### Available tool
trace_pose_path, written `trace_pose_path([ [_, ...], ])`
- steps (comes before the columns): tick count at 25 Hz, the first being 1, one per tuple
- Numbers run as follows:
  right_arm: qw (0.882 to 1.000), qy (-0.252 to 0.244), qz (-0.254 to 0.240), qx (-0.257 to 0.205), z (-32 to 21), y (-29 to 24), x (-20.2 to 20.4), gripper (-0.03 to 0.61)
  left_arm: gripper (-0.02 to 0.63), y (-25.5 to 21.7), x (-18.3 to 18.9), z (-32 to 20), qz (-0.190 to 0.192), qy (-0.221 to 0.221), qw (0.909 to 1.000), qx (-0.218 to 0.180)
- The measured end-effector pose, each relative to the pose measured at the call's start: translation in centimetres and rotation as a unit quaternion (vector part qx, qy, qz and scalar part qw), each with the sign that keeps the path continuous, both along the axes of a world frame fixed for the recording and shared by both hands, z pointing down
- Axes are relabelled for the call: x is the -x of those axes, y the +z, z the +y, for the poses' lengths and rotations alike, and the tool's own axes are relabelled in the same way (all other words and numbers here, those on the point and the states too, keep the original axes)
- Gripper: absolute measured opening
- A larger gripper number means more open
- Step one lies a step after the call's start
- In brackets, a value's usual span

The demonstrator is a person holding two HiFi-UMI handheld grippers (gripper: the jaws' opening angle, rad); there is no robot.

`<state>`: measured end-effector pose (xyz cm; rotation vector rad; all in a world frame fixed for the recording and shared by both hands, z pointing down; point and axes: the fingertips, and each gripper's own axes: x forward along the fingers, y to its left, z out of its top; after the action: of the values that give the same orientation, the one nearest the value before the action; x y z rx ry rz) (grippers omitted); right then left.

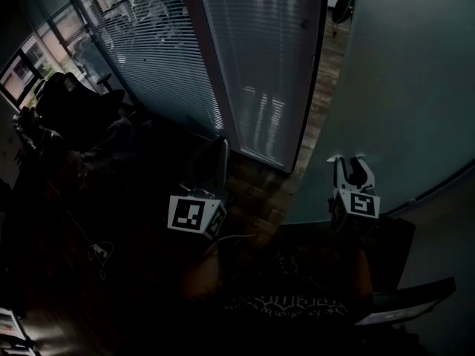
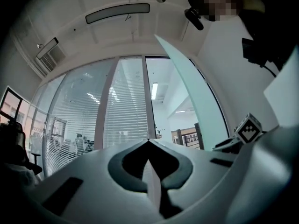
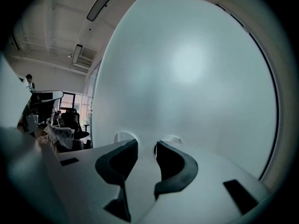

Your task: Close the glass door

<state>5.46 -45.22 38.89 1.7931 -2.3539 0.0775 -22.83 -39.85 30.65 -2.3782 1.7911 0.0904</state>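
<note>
Frosted glass door point(image 1: 404, 87) fills the right side, its top cut off. Right tool point(image 3: 144, 143), released, points at it, tips close; contact unclear. Left tool point(image 2: 148, 141) clenched, empty, amid darkness.

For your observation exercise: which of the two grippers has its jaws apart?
The right gripper: a gap shows between its jaws; the left gripper is shut.

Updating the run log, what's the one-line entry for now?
left gripper shut, empty | right gripper open, facing glass door | door not yet closed
</note>
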Motion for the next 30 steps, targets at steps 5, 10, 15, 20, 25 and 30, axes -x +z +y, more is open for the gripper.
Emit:
trace_pose_path([
  [5,1.000,0.007,0.004,-0.006,-1.0,-0.1,0.8,0.126,0.002,-0.4,0.4,-1.4,-0.003,-0.002,0.9999,-0.011],
  [10,1.000,0.009,0.012,0.003,-3.9,-0.2,0.8,0.124,0.002,-1.8,-0.6,-3.9,0.003,0.005,0.9994,-0.034],
  [15,1.000,0.006,-0.007,0.012,-7.1,-0.3,0.8,0.118,0.002,-2.2,-1.5,-6.4,0.011,-0.003,0.9992,-0.038],
  [20,1.000,0.009,-0.021,0.014,-9.9,-0.6,0.8,0.113,0.002,-1.6,-2.4,-8.1,0.011,0.005,0.9995,-0.028],
  [25,1.000,0.009,-0.022,0.017,-12.4,-0.2,1.0,0.114,0.002,-0.5,-1.7,-9.9,0.010,0.007,0.9997,-0.019],
  [30,0.999,0.020,-0.022,0.013,-15.3,-0.4,1.1,0.114,0.002,-0.1,-1.3,-13.0,0.008,0.021,0.9996,-0.019],
])
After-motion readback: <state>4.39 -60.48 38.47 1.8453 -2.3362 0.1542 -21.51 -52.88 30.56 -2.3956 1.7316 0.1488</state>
